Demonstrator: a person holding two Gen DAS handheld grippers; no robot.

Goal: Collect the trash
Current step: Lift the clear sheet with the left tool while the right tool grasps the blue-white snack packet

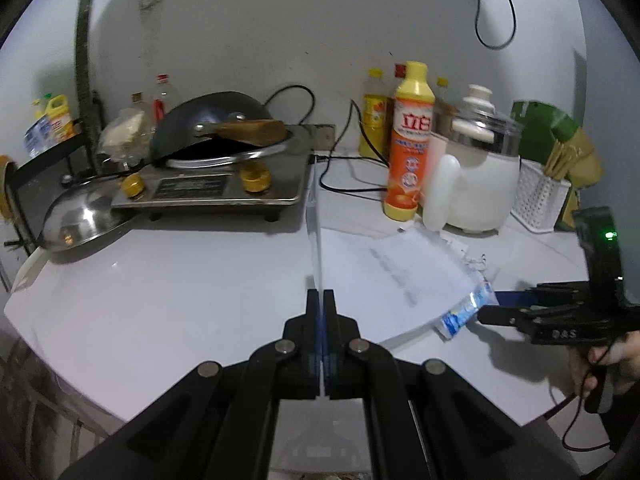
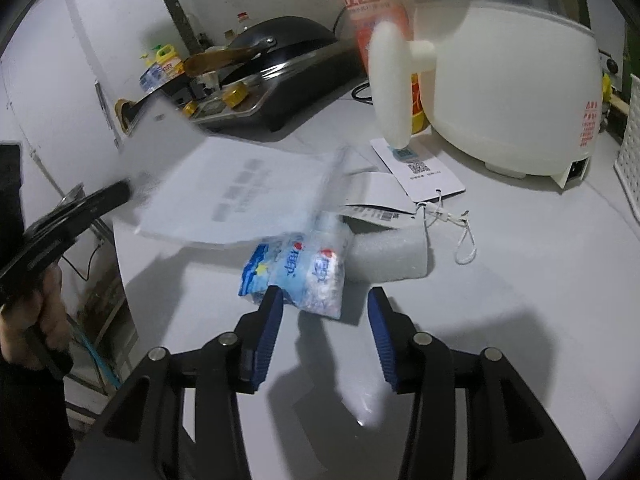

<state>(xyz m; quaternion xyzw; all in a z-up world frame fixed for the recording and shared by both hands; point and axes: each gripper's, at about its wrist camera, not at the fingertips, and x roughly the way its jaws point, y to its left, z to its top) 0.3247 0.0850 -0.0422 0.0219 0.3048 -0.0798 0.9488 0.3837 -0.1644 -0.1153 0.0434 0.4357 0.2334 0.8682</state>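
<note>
Right, my left gripper (image 1: pixel 321 300) is clenched on the edge of a large clear plastic bag (image 2: pixel 240 196), holding it up off the white countertop (image 1: pixel 180 272) so it hangs open-ish toward the right. My right gripper (image 2: pixel 326 300) has its blue-padded fingers (image 2: pixel 268 332) spread wide, nothing between them, hovering just short of the crumpled blue-and-white plastic wrapper (image 2: pixel 308 270). That wrapper lies on the counter, touching a white foam block (image 2: pixel 390 258) behind it and partly under the bag's lower edge. A white paper hang tag with a string loop (image 2: pixel 416 170) sits beyond, near the white electric cooker (image 2: pixel 508 80).

To do this well, I'd push forward until both pads straddle the wrapper's bulk, then close low. The bag is blurred, so I can't be sure where its mouth is; I'd check before dropping anything in.
</note>
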